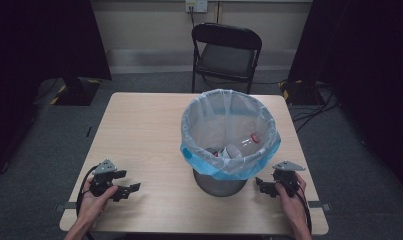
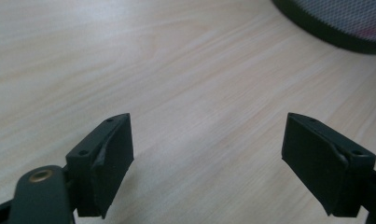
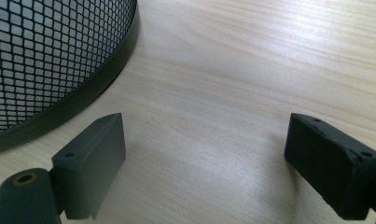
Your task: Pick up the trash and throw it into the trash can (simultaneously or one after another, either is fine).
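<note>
Judging by how things lie, little is left to do: the bin (image 1: 224, 150) is standing at about four o'clock from the table (image 1: 139, 130) centre, and rubbish is already lying inside it, a clear bottle (image 1: 244, 145) with a red cap among it (the rest is too small to name). Nothing loose is lying on the wood around it.

The left gripper (image 1: 124, 185) is resting at about seven o'clock of the table, jaws standing wide apart and holding nothing. The right gripper (image 1: 264, 186) is sitting at five o'clock, just beside the bin's base, jaws likewise spread and empty.

The bin is a round black wire mesh with a solid dark band at its foot (image 3: 59, 116). A thin, translucent liner (image 1: 229, 162) with a blue edge is folding over its rim. The tabletop is pale, smooth wood grain; the jaws are matte black, blocky and angular.
</note>
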Motion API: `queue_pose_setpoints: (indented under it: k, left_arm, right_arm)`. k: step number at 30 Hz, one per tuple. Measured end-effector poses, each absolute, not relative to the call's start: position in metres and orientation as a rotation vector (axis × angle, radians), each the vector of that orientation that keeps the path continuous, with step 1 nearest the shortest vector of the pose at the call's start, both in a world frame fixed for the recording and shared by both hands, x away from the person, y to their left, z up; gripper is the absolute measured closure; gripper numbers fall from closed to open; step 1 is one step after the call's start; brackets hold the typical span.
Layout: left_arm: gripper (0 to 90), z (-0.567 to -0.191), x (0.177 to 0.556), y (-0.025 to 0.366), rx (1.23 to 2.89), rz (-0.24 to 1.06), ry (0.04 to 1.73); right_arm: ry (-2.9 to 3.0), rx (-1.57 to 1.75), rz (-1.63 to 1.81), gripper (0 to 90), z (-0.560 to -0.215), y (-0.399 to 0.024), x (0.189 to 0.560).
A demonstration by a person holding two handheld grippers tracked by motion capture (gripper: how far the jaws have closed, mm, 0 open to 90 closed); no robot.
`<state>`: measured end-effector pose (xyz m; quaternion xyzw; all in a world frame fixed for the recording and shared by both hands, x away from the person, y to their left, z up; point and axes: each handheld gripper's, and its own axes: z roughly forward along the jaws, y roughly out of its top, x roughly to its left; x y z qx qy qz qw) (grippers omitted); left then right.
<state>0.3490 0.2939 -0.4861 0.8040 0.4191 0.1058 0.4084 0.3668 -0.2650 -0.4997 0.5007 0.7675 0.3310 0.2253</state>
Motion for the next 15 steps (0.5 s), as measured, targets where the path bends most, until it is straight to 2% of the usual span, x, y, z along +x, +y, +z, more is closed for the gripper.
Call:
queue_pose_setpoints:
  k: [6, 15]
  left_arm:
    - [17.0, -0.495, 0.348, 0.290, 2.065, 0.277, 1.064]
    - [15.5, -0.501, 0.342, 0.279, 2.119, 0.431, 1.014]
  right_arm:
    - [2.117, 1.381, 0.913, 11.6, -0.500, -0.265, 0.367]
    - [2.116, 1.380, 0.912, 11.7, -0.500, -0.265, 0.367]
